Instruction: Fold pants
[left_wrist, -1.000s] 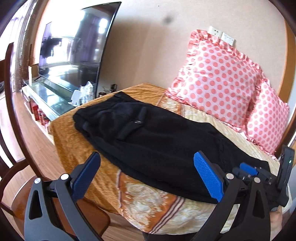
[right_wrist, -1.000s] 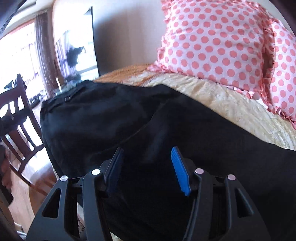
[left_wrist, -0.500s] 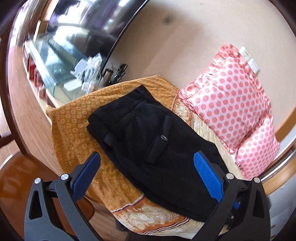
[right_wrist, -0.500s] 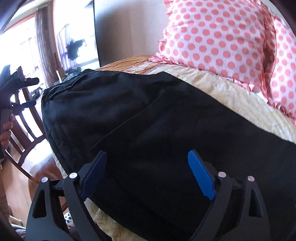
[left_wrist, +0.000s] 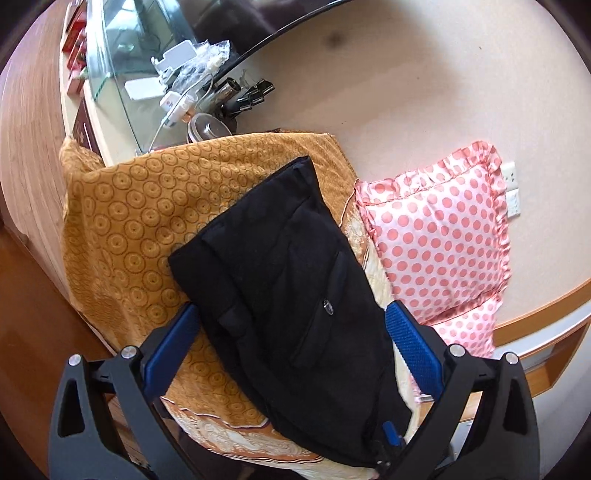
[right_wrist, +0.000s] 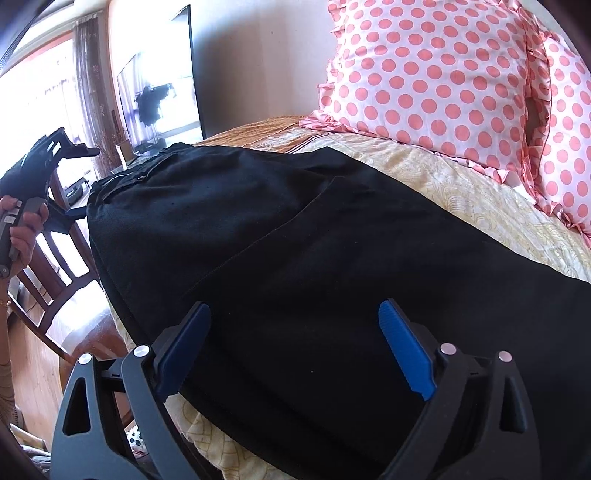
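The black pants (right_wrist: 295, 240) are laid lengthwise on the bed (right_wrist: 480, 192), already doubled leg over leg, so that a crosswise fold is judged to be what remains.

The right hand-held gripper (right_wrist: 291, 347) is set low directly over the leg end, its jaws wide; they have just been opening. Cloth lies beneath and between the fingers (right_wrist: 404, 356), but is not pinched by them.

The left hand-held gripper (left_wrist: 291, 339) is held off the bed's side, its jaws wide and empty, with the waistband end ahead of it and the spotted pillows (left_wrist: 436, 236) to its right. This placement is judged to prepare a fresh grasp at each end.

The orange bedspread (left_wrist: 140, 206) lies under the garment.
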